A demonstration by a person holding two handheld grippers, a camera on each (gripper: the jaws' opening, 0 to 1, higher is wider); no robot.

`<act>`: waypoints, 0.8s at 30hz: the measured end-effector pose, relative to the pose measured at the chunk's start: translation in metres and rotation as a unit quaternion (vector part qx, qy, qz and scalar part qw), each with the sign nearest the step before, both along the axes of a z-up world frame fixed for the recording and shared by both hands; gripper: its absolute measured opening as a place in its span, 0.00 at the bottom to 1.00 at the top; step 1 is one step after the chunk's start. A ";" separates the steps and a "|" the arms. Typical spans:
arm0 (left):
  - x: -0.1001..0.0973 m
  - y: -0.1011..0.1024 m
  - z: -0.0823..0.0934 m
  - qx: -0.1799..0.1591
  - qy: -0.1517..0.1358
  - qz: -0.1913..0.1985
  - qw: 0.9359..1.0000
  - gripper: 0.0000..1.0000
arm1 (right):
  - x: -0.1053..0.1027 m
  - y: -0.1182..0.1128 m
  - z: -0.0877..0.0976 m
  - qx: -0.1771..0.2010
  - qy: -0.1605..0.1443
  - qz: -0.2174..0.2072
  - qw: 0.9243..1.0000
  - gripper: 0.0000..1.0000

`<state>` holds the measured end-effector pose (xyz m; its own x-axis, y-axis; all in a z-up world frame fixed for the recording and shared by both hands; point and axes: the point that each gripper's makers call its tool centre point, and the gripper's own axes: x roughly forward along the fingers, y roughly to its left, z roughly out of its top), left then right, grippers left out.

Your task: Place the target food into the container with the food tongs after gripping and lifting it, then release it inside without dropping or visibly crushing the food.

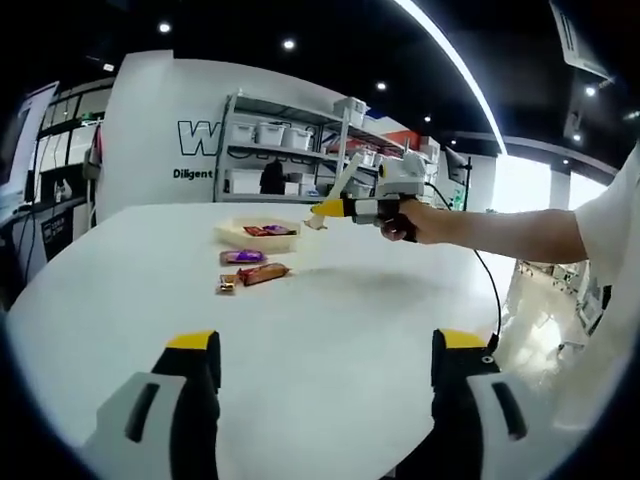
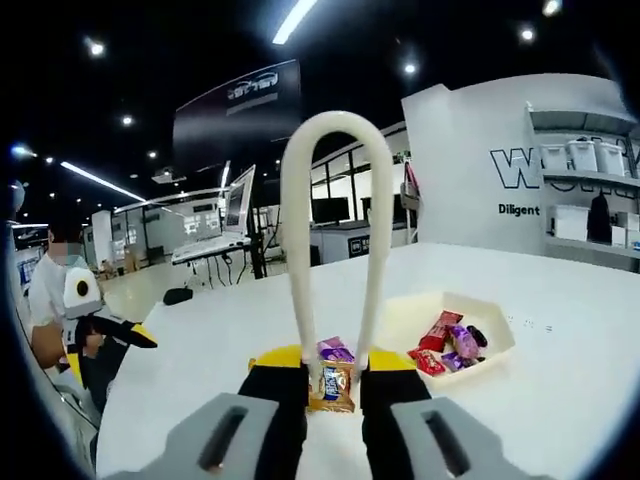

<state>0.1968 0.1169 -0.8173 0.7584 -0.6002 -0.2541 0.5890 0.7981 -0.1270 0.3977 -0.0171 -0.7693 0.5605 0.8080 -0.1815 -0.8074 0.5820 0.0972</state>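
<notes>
Right gripper (image 2: 335, 385) jaws are clamping white looped plastic tongs (image 2: 335, 240), hovering over orange-wrapped snack (image 2: 335, 385) beside shallow cream tray (image 2: 500, 345) (already partly filled); left gripper (image 1: 325, 365) jaws wide, idling.

Snacks (image 1: 252, 273) on table (image 1: 330, 330) just before tray (image 1: 258, 236) w/ more.

left gripper (image 1: 327, 370) jaws wide apart, right gripper (image 2: 333, 372) clamping (tongs)

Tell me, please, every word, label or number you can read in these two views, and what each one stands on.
"Diligent": small black print on the white wall panel, cut off by the shelving.
"W": start of a large outlined word above it, the rest hidden.
Candy wrappers and the dark hanging sign: print too small and blurred to read.
</notes>
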 end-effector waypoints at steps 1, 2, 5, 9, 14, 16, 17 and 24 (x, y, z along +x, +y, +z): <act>0.000 0.000 0.000 0.000 0.000 0.000 1.000 0.86 | 0.002 0.000 0.002 0.005 0.003 -0.001 1.000 0.11; 0.000 0.000 0.001 -0.001 0.001 0.001 1.000 0.86 | 0.004 -0.001 0.003 0.008 0.005 -0.004 1.000 0.11; 0.001 -0.001 0.002 -0.002 -0.001 0.000 1.000 0.86 | 0.009 -0.003 0.004 0.005 0.005 -0.008 1.000 0.11; 0.004 0.001 0.003 0.004 -0.003 0.006 1.000 0.86 | 0.016 -0.006 0.005 0.004 0.005 -0.016 1.000 0.11; 0.006 0.003 0.003 0.005 -0.001 0.008 1.000 0.87 | 0.025 -0.011 0.005 -0.002 0.006 -0.024 1.000 0.11; 0.008 0.003 0.002 0.008 0.000 0.011 1.000 0.88 | 0.029 -0.012 0.006 -0.003 0.006 -0.027 1.000 0.11; 0.009 0.004 0.002 0.011 -0.001 0.012 1.000 0.89 | 0.031 -0.012 0.006 -0.003 0.005 -0.029 1.000 0.11; 0.015 0.007 0.000 0.014 0.001 0.023 1.000 0.94 | 0.029 -0.009 0.006 -0.003 0.005 -0.035 0.999 0.12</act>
<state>0.2117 0.1239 -0.8171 0.7845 -0.5569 -0.2726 0.5509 0.8278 -0.1060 0.4268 -0.0257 -0.7632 0.6143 0.7654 -0.1917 -0.7632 0.6381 0.1021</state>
